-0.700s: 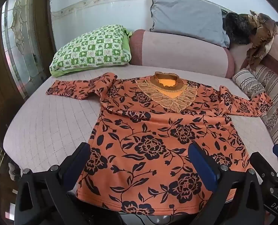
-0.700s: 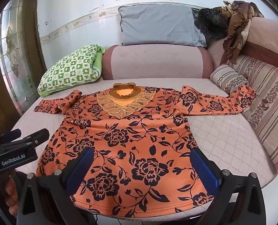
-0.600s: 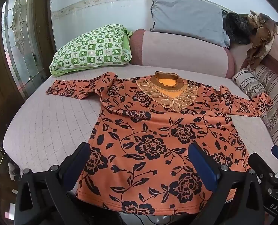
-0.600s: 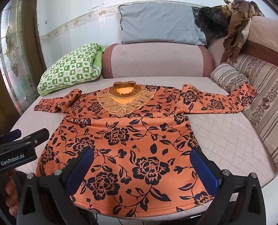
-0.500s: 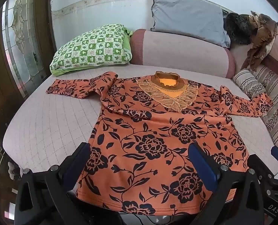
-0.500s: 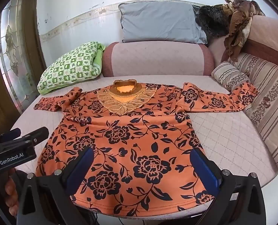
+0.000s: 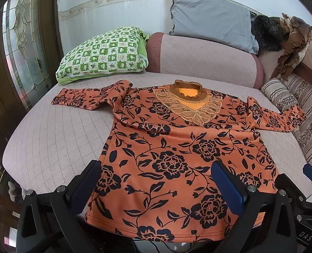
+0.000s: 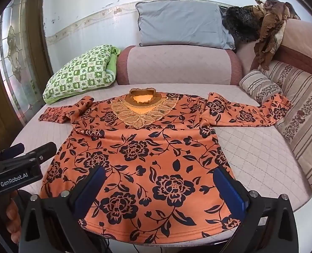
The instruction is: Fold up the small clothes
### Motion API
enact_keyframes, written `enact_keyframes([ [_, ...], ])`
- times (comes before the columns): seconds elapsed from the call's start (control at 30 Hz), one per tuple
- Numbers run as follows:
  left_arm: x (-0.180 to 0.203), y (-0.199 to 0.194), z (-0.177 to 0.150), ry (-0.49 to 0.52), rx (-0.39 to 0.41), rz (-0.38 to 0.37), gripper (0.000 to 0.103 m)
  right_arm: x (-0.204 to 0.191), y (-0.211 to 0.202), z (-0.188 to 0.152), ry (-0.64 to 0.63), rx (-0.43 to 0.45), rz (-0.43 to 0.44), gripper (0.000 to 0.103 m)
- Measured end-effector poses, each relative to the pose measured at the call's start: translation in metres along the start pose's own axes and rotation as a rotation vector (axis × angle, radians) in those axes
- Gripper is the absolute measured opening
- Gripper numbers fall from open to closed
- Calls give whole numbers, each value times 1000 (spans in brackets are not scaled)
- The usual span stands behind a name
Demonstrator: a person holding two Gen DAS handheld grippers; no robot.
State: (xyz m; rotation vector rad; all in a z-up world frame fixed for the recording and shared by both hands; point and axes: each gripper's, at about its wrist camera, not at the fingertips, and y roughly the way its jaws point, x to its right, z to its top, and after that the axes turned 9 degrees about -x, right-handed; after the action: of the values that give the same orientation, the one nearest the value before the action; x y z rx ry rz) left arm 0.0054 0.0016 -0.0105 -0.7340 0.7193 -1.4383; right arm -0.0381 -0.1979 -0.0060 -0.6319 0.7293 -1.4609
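An orange long-sleeved top with black flowers (image 7: 172,147) lies flat, front up, on the pink quilted bed (image 7: 50,143), sleeves spread to both sides and hem at the near edge. It also shows in the right wrist view (image 8: 147,151). My left gripper (image 7: 156,181) is open and empty, held above the hem. My right gripper (image 8: 158,187) is open and empty above the hem too. The left gripper also shows at the left of the right wrist view (image 8: 31,149).
A green checked pillow (image 7: 101,54) lies at the back left. A pink bolster (image 7: 202,61) and a grey pillow (image 7: 210,16) stand behind the top. Striped cushions (image 8: 299,113) line the right side. A wooden glass door (image 7: 23,42) stands on the left.
Both grippers have risen slightly, so the top sits a little lower in both views. The top has not moved.
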Motion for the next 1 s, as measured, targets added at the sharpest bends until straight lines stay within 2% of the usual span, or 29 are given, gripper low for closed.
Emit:
enact_keyframes([
  [1.0, -8, -7, 1, -18, 4, -14, 103, -6, -6, 4, -19, 20, -9, 103],
])
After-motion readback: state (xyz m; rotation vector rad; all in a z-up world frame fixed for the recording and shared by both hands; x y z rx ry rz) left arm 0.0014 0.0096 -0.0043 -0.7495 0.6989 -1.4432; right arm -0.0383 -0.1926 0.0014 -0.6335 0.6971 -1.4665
